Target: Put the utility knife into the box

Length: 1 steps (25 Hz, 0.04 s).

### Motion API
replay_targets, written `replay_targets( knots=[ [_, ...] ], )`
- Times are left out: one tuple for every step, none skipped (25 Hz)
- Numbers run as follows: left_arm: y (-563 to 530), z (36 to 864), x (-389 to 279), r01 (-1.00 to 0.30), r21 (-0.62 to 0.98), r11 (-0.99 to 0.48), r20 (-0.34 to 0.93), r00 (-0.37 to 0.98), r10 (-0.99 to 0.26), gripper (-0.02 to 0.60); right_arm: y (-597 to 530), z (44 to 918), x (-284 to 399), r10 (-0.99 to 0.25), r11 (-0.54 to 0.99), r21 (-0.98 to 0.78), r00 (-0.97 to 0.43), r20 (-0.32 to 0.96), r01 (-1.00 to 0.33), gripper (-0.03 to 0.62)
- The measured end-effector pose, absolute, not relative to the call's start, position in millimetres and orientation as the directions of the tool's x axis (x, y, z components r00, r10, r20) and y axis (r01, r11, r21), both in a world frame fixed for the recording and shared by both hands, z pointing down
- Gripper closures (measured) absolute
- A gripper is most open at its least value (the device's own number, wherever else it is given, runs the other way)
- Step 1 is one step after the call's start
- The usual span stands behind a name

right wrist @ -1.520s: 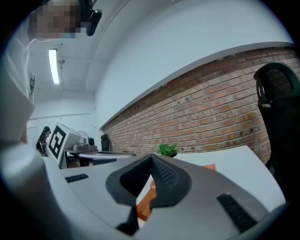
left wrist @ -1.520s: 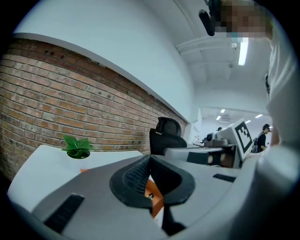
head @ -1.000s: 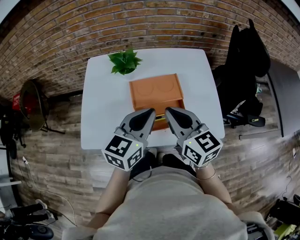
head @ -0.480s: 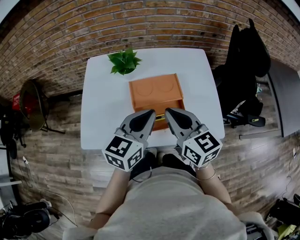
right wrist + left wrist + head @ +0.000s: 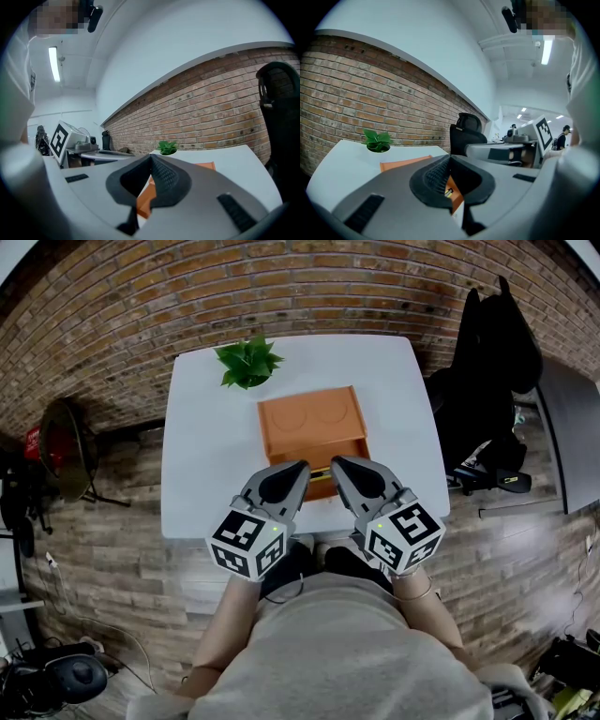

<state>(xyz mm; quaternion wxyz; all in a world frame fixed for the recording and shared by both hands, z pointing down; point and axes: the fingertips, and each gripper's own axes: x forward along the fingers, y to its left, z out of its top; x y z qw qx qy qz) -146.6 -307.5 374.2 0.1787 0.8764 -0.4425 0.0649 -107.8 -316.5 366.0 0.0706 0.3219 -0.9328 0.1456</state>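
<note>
An orange box [image 5: 310,427] lies in the middle of the white table [image 5: 206,456]. At its near side, a small yellow and black piece, apparently the utility knife [image 5: 320,471], shows between the two gripper tips. In the left gripper view it is a yellow speck [image 5: 449,192] against the orange box [image 5: 405,162]. My left gripper [image 5: 302,466] and right gripper [image 5: 336,462] hang side by side over the table's near edge, pointing at the box. Both are shut with nothing between the jaws. The jaws meet at the tip in the left gripper view [image 5: 450,157] and in the right gripper view [image 5: 151,157].
A small green potted plant [image 5: 248,362] stands at the table's far left, behind the box. A black chair draped with dark clothing [image 5: 487,371] stands to the right of the table. A brick wall runs behind the table. The person's torso fills the bottom of the head view.
</note>
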Motion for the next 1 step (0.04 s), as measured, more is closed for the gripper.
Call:
replay_targets(
  knots=[
    [-307.7,374.4,-146.8,-0.800,0.256,-0.543,0.273,0.599,-0.753,0.575,-316.9,366.1,-107.5,-0.580,0.750,-0.228,-0.783,0.225,-0.621,0.595]
  ],
)
